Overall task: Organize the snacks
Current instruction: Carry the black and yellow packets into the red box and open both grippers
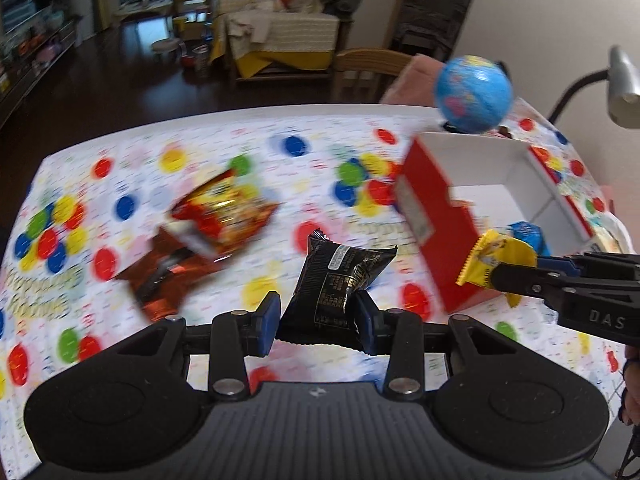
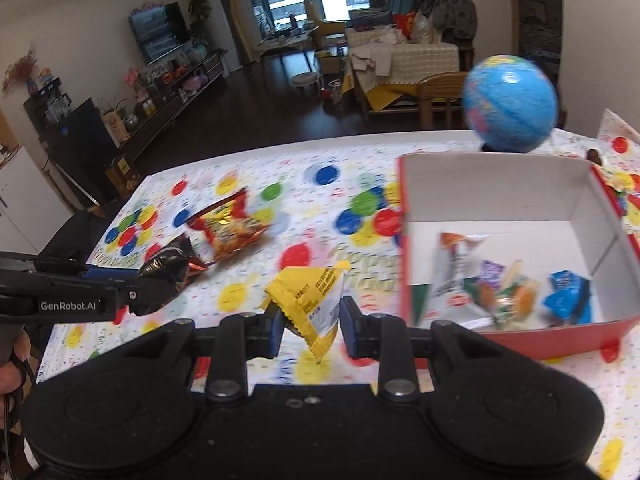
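My left gripper (image 1: 317,318) is shut on a black snack packet (image 1: 332,280), lifted above the dotted tablecloth; in the right wrist view the same gripper (image 2: 160,286) and packet (image 2: 170,262) show at the left. My right gripper (image 2: 310,330) is shut on a yellow snack packet (image 2: 312,300), held just left of the red box (image 2: 404,248). From the left wrist view that gripper (image 1: 506,276) and yellow packet (image 1: 496,258) hang at the box's near red wall (image 1: 432,220). The box holds several wrapped snacks (image 2: 500,292). A red-orange packet (image 1: 224,212) and a copper-brown packet (image 1: 160,276) lie on the table.
A blue globe (image 2: 510,104) stands behind the box at the table's far right. A grey desk lamp (image 1: 622,80) leans in from the right. A wooden chair (image 1: 368,68) sits beyond the far table edge (image 1: 240,114). A person's hand (image 2: 10,364) shows at the left.
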Tool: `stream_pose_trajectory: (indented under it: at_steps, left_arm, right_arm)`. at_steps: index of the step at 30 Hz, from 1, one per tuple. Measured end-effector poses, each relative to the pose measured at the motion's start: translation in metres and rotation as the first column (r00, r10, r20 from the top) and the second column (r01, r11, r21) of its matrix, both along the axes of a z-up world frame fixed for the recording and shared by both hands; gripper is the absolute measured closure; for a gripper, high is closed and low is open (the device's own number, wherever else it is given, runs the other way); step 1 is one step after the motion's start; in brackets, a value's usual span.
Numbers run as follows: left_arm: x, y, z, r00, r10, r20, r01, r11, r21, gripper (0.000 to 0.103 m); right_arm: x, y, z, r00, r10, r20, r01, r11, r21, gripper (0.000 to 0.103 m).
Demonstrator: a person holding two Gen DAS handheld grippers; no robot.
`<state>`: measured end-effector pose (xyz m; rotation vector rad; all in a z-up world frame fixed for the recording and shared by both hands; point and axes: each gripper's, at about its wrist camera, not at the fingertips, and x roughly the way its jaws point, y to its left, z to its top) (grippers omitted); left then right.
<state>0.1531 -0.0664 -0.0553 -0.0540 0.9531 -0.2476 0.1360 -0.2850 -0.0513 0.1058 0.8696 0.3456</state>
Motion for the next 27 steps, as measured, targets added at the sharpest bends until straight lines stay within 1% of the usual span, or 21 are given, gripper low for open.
stream_pose_trajectory:
  at_steps: [7,12,20,27]
  left_arm:
    - [0.012,-0.073,0.009,0.997,-0.08,0.023,0.079,0.997,0.021,0.064]
    - [0.026,-0.114,0.009,0.994,-0.106,0.02,0.105,0.994,0.042,0.064]
    - [0.053,-0.164,0.005,0.99,-0.142,0.028,0.139,0.987,0.075,0.064]
    - [0.076,-0.201,-0.007,0.984,-0.178,0.02,0.175,0.979,0.103,0.064]
  right_arm:
    - [0.008,-0.055,0.001,0.999,-0.046,0.017,0.046,0.999,-0.008,0.076]
    - [0.019,-0.092,-0.002,0.996,-0.092,0.021,0.092,0.996,-0.021,0.076]
    - [0.04,-0.146,-0.015,0.988,-0.153,0.024,0.154,0.987,-0.048,0.076]
    - [0.057,-0.178,-0.031,0.982,-0.19,0.004,0.19,0.979,-0.067,0.075]
